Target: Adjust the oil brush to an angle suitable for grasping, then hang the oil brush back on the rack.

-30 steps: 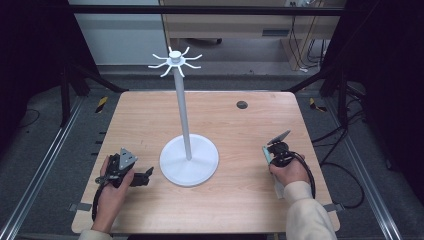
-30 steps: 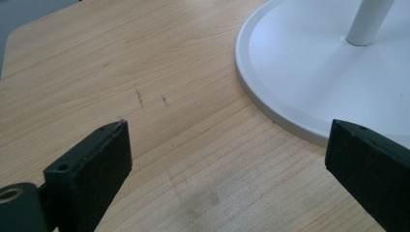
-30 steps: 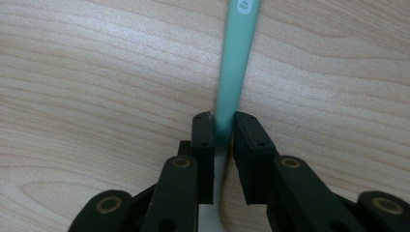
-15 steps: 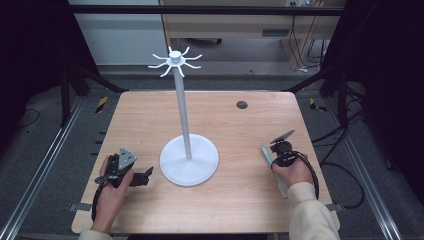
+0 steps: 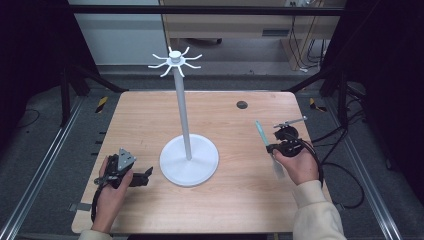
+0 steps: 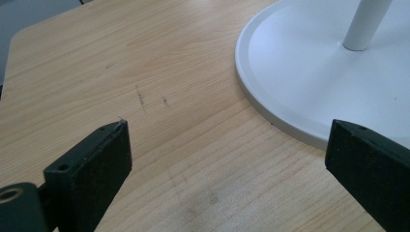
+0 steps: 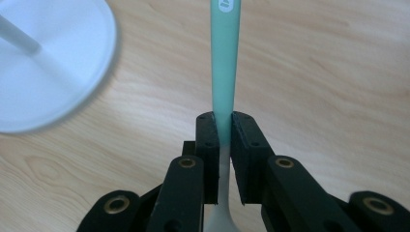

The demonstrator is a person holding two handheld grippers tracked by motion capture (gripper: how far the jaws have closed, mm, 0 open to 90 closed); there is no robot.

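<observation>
We pinched the spoon in our right hand-held gripper; our left hand-held gripper, lower left, stood spread over the bench.

A wooden desk is carrying a white stand near its centre. A dark round plug is sitting flush near the far edge.
</observation>
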